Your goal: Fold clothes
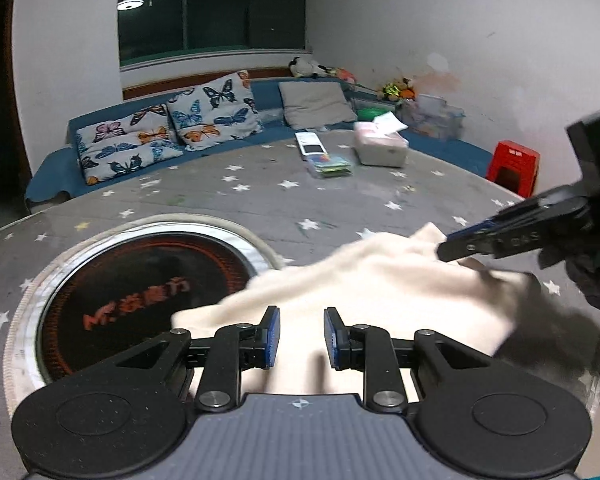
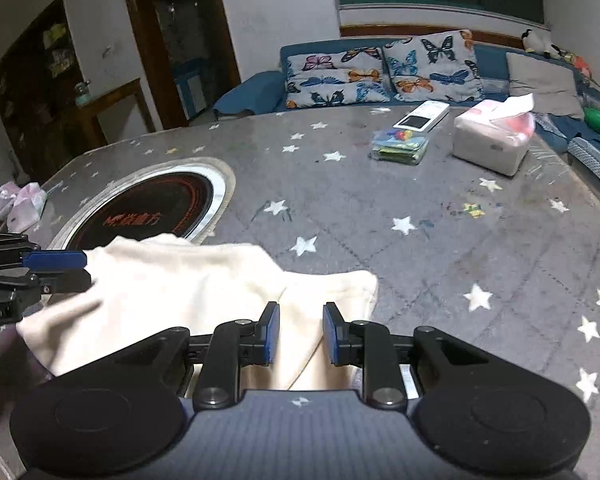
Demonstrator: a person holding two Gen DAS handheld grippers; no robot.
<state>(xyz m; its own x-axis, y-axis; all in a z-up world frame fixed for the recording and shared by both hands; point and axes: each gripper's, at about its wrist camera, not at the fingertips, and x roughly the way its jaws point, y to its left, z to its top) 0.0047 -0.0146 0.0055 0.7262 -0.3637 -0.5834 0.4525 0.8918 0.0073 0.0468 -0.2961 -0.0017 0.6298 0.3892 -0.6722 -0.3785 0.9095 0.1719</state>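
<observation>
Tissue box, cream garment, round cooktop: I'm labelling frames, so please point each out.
tissue box (image 2: 490,146): right wrist view, front face.
cream garment (image 2: 180,280): right wrist view, upper layer.
round cooktop (image 1: 140,280): left wrist view, dark glass.

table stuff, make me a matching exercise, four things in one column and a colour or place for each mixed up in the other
Things:
1. garment
2. tissue box
3. stool
4. round cooktop

Colour or place:
A. red, beyond the far right edge of the table
B. cream, lying in front of both grippers
C. black with red lettering, set into the table top
D. pale, on the far side of the table near the sofa

Pairs: 1-B, 2-D, 3-A, 4-C
</observation>
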